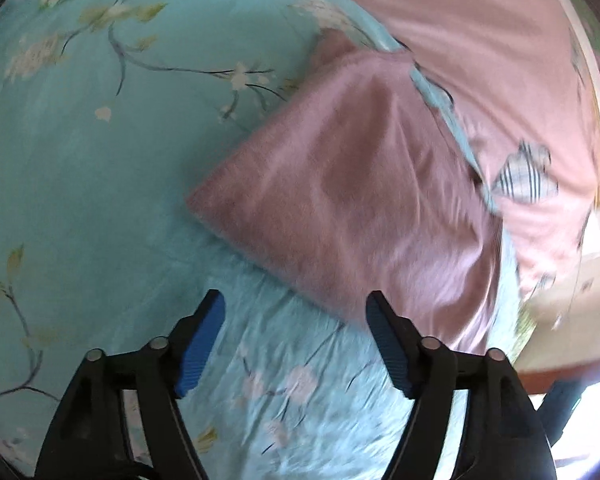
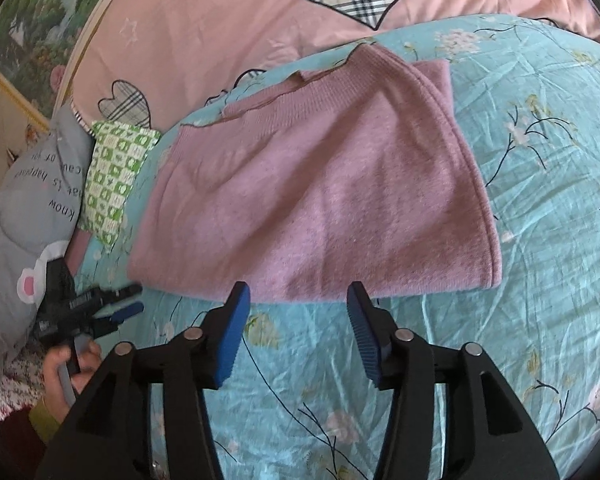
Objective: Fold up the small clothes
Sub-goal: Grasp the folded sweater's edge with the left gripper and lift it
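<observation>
Both jaws spread wide and empty: left gripper (image 1: pixel 296 344) poised over bare sheet just short of the sweater's near corner, right gripper (image 2: pixel 298 332) poised just short of its near hem, nothing between the blue ribbed pads (image 2: pixel 232 336) of either. Judged as a release with a fold laid down, or else a regrip about to start; cannot tell which. Largest to smallest from here. Turquoise floral bedsheet (image 2: pixel 540 240), thin woven cotton, creased all over, serving as the folding surface. Pink duvet with plaid heart patches (image 2: pixel 220 20) bunched beyond it, smooth and soft, clear of the work. Mauve knitted sweater (image 2: pixel 320 192), the task's thing, lying flat near the middle of the sheet, doubled into a rough trapezoid: fuzzy fine knit, ribbed band along the far edge, rolled fold along the right-hand side, thick enough to hold its shape once dropped. Grey printed cushion (image 2: pixel 24 208) and green-and-white patterned pillow (image 2: pixel 116 176) pushed to the side, probably to free room. Seen from the right wrist, left hand (image 2: pixel 66 372) wrapped round its gripper's handle beside the sweater's left corner.
</observation>
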Available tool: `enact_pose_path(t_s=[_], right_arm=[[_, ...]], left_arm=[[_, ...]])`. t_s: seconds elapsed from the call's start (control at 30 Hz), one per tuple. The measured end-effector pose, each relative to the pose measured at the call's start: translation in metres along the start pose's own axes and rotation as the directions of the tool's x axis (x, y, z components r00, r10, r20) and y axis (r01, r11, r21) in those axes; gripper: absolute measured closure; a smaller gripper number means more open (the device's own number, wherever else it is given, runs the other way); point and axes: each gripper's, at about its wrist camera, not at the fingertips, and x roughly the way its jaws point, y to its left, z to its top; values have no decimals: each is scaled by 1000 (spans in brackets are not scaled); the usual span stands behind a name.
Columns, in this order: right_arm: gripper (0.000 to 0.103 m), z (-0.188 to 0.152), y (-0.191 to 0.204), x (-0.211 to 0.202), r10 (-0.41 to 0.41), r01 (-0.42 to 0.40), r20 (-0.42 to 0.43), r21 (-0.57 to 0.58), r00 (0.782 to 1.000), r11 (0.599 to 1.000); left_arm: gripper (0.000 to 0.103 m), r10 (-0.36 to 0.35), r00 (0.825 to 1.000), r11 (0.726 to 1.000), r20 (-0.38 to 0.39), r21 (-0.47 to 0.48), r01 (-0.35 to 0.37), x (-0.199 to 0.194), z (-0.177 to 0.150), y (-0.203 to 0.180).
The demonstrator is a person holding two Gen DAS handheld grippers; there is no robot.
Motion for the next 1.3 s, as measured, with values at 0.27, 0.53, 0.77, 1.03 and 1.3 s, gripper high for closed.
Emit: enact_pose_path(t_s=[0.27,0.53,0.77,1.03,1.3], right_arm=[[45,1,-6,5,4,-4,-23,14,1000,1000],[45,14,-16,11,9,-7,-45,32,999,999],[44,29,-28,13,16,-14,-31,58,999,998],[44,39,-44,9,26,-25,-3,117,1000,993],[44,76,-63,-7,54,-64,69,150,996,987]], left_arm=[[23,13,999,994,53,-113,-7,22,25,11],[24,93,985,994,145,-75,-83,39,42,-9],[85,81,983,994,165,64,-93,37,50,-35],[88,-76,974,937,214,348,-3,3,31,-134],[89,-192,981,792,-6,589,158,52,-36,-229]])
